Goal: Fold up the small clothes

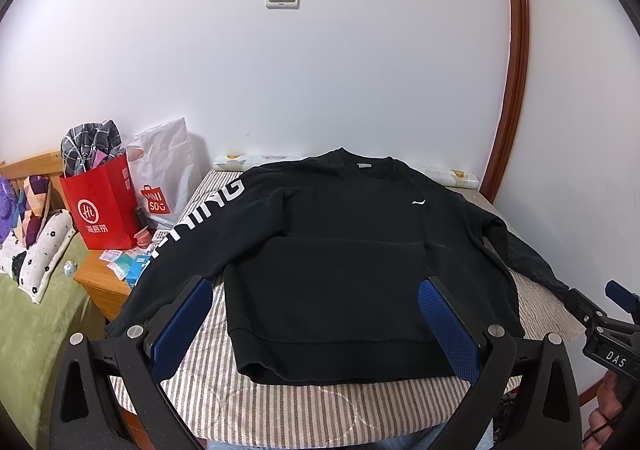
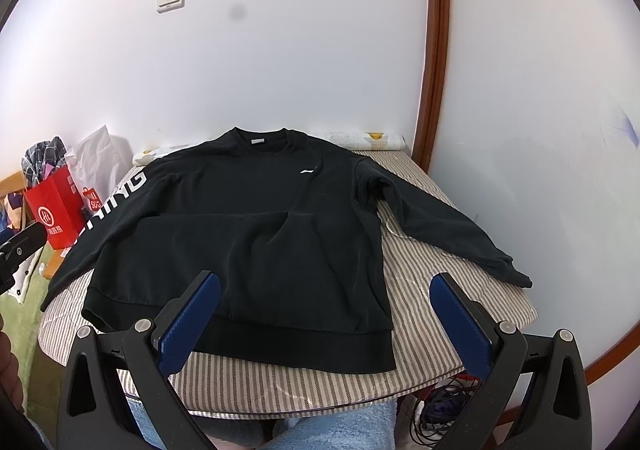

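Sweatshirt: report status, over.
Left gripper open, right gripper open, both empty. Black sweatshirt flat, unfolded, sleeves out on striped table. Nothing in the way.

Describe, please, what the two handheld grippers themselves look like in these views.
The left gripper and the right gripper match: black plastic frames with triangular cut-outs, silver round pivot bolts, and two flat fingers faced with textured blue pads. The right gripper's body carries white "DAS" lettering in the left wrist view.

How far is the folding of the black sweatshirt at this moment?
Done: the sweatshirt lies flat, front up, on the striped table, sleeves spread out. In hand: nothing; the left gripper and right gripper are both open above the near hem, holding no cloth. Left: every fold, as no sleeve or side is turned in yet.
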Motion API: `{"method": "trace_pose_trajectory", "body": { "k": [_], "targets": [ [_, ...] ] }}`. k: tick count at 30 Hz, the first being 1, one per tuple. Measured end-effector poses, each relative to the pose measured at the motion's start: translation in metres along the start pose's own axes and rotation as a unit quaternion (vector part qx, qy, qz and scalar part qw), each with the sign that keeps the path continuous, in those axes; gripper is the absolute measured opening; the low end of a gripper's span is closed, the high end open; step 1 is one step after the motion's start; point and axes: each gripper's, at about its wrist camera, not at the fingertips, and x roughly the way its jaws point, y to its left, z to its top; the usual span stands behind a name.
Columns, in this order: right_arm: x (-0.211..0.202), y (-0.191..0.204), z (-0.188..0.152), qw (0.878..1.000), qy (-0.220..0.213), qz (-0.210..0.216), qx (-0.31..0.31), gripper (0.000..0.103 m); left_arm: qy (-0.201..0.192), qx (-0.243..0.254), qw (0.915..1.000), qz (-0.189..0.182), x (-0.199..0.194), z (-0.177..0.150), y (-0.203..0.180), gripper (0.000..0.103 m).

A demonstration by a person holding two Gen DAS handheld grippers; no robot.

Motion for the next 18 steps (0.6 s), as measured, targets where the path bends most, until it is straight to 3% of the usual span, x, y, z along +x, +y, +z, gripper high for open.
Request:
{"method": "trace_pose_trajectory", "body": {
  "k": [18],
  "targets": [
    [0.014, 0.003, 0.018, 1.0, -0.005, 0.016, 0.004, 0.103, 0.01, 0.014, 0.9998, 0.004, 0.028, 0.014, -0.004, 0.103]
  ]
}}
